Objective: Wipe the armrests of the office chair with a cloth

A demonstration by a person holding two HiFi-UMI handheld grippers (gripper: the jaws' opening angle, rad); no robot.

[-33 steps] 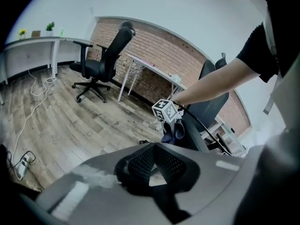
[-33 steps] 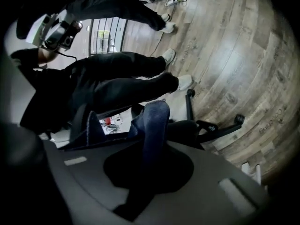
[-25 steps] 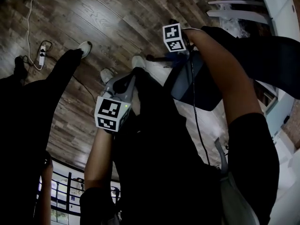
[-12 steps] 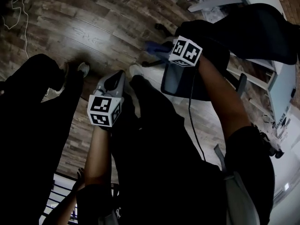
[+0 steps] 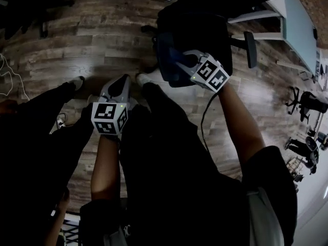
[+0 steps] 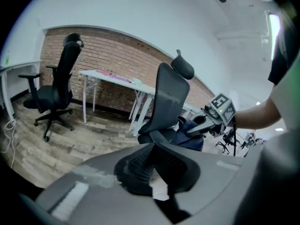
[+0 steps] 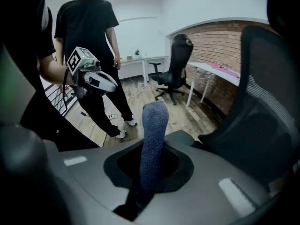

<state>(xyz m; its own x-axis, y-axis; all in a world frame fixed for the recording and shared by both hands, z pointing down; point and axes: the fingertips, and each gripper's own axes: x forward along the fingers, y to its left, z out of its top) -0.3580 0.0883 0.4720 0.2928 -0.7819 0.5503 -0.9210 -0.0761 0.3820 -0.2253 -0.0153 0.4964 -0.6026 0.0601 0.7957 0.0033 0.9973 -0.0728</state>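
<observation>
The black office chair (image 5: 202, 19) stands at the top of the head view, one armrest (image 5: 249, 49) sticking out on its right. My right gripper (image 5: 182, 61) is shut on a blue cloth (image 5: 169, 65) and hovers over the chair's near left side. In the right gripper view the cloth (image 7: 154, 135) stands up from between the jaws, with the chair's mesh back (image 7: 265, 111) close on the right. My left gripper (image 5: 117, 88) hangs lower left over the floor, away from the chair. Its jaws (image 6: 154, 170) are shut, nothing between them.
A second person in black (image 7: 86, 32) stands close on the left, legs (image 5: 41, 117) beside mine. A white desk (image 5: 297, 19) runs along the top right. Another office chair (image 6: 58, 90) stands by the brick wall, and a loose cable (image 5: 10, 81) lies on the wooden floor.
The head view has swung, so the chair now sits top centre. My right gripper with the cloth has come down beside the chair's near side. The left gripper has barely moved.
</observation>
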